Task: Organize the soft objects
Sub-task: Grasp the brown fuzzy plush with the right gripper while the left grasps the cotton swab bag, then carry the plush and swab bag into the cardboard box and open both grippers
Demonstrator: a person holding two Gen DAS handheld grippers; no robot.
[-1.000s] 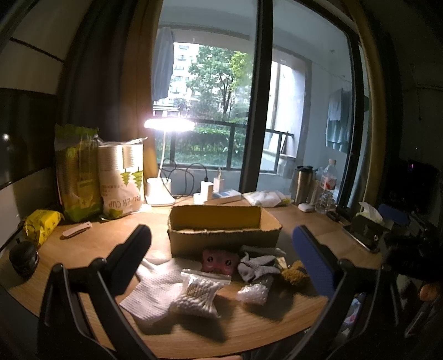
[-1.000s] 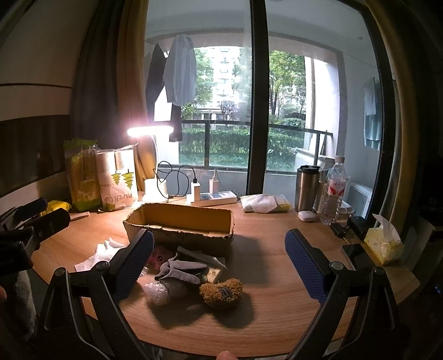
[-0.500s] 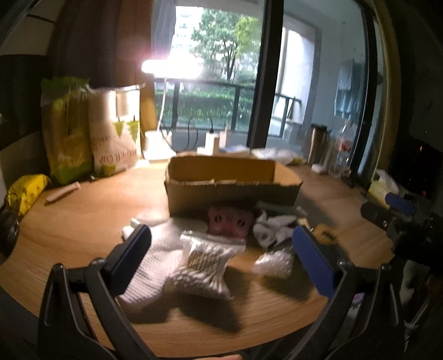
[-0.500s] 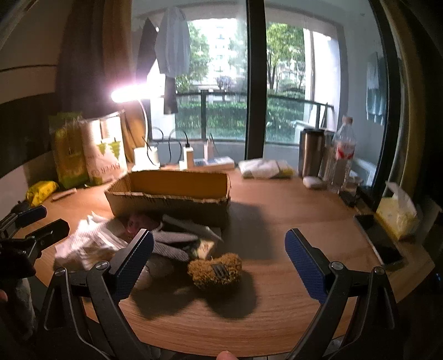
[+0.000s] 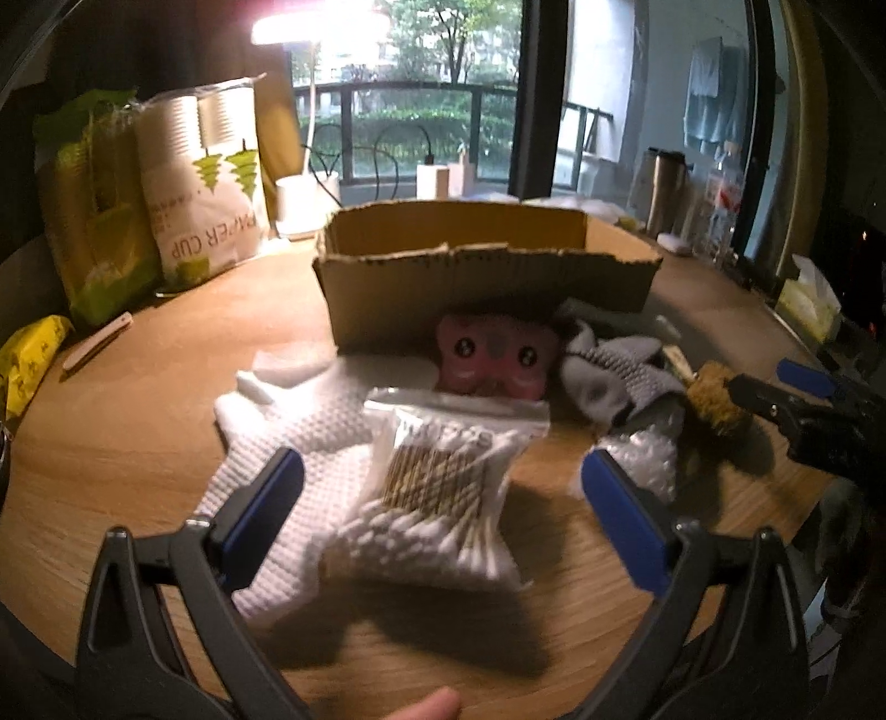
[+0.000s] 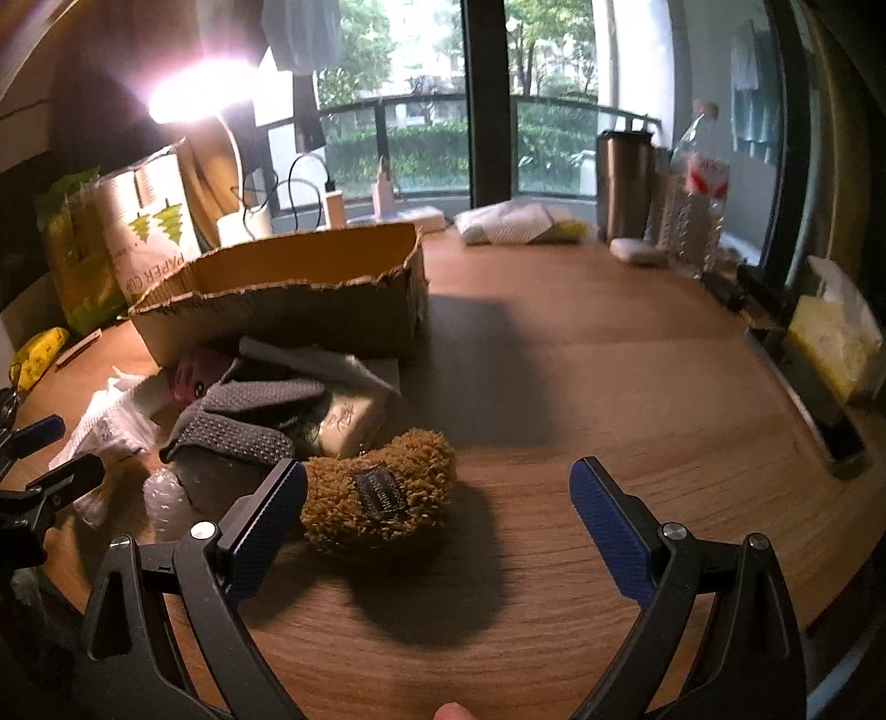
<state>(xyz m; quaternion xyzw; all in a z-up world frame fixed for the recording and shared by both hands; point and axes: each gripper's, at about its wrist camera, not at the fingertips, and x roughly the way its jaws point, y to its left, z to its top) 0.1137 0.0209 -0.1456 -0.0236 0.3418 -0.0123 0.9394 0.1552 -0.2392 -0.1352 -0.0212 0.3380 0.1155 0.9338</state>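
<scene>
A torn cardboard box [image 5: 487, 277] stands mid-table; it also shows in the right wrist view [image 6: 288, 315]. In front of it lie a bag of cotton swabs [image 5: 437, 493], a white textured cloth [image 5: 293, 443], a pink plush [image 5: 495, 354], a grey sock [image 5: 609, 376], bubble wrap [image 5: 642, 459] and a brown fuzzy plush [image 6: 382, 493]. My left gripper [image 5: 443, 487] is open, its fingers on either side of the swab bag. My right gripper [image 6: 437, 504] is open, just in front of the brown plush, which is close to the left finger.
Paper cup packs [image 5: 205, 177] and a green bag [image 5: 94, 205] stand at the back left by a lit lamp [image 5: 310, 22]. A steel tumbler [image 6: 623, 183], water bottle [image 6: 698, 188] and tissue box [image 6: 836, 338] line the right edge. A soap packet [image 6: 346, 421] lies under the sock.
Both grippers have moved forward and down towards the pile. The swab bag and the brown plush now appear much larger and closer. Both jaws stay open.
</scene>
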